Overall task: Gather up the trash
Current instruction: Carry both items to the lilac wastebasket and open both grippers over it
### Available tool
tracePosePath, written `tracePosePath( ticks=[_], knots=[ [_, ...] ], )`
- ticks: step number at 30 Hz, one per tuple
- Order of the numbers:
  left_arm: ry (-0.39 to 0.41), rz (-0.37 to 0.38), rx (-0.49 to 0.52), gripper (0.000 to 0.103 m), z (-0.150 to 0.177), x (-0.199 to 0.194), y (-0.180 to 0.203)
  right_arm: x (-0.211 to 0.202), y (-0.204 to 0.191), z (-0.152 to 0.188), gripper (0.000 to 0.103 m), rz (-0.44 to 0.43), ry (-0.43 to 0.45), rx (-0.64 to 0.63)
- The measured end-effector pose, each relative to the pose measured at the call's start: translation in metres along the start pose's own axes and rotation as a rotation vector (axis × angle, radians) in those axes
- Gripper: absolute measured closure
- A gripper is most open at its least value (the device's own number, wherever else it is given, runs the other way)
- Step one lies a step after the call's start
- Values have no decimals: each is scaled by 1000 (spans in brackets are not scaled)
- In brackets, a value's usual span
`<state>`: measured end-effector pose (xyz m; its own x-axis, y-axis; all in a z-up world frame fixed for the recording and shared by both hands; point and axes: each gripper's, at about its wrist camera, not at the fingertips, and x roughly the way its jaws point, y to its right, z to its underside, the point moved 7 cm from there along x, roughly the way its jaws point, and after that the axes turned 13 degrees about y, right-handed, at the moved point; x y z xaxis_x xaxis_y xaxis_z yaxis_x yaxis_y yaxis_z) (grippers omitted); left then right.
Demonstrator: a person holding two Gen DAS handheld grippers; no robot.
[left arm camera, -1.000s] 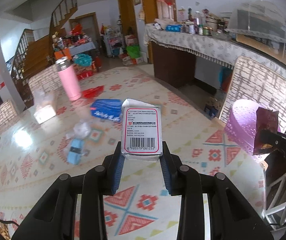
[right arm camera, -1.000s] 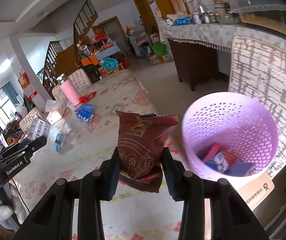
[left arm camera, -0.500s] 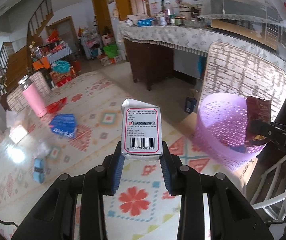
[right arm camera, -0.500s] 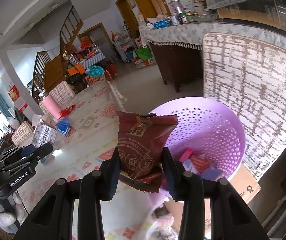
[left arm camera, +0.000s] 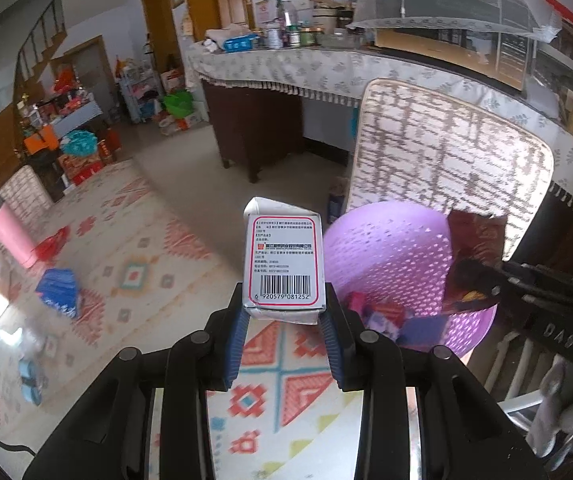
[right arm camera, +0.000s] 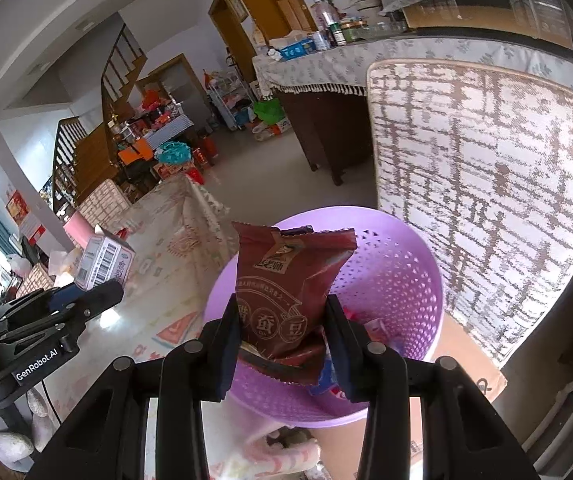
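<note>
- White cardboard, a small box [left arm camera: 284,266] with a red frame and a barcode, stands upright in the centre of the left wrist view; the left gripper [left arm camera: 284,320] is clenched on its lower part, one blue pad on each side.
- The dark red snack bag [right arm camera: 290,300] is in the centre of the right wrist view, squeezed at its lower half by the right gripper [right arm camera: 284,332]; its top edge stands up above the fingers.
- The purple basket [right arm camera: 402,280] with many small holes is directly behind and below the bag; some coloured wrappers already lie at its bottom.
- In the left wrist view the basket [left arm camera: 374,248] is just right of the box, and the bag [left arm camera: 472,248] hangs over its right rim.
- A patterned chair back [right arm camera: 486,184] rises behind the basket.
- At the left of the left wrist view, a blue packet [left arm camera: 58,290] and a pink bottle [left arm camera: 10,236] are on the patterned table [left arm camera: 138,240], well apart from the box.
</note>
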<state>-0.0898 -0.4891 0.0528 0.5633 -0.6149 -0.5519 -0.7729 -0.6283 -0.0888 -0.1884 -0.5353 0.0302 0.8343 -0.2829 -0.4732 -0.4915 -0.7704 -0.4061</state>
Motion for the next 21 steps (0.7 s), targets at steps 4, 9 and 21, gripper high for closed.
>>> tracePosePath(
  ticks=[4,9,21],
  knots=[
    [-3,41,-3,70,-9,10,18,4,11,-2,60,13,-2,8],
    [-6,85,1,70,-18,24,41,6,20,-6,60,29,0,20],
    [17,125,-60,29,-31,30,41,15,30,-12,47,69,9,40]
  ],
)
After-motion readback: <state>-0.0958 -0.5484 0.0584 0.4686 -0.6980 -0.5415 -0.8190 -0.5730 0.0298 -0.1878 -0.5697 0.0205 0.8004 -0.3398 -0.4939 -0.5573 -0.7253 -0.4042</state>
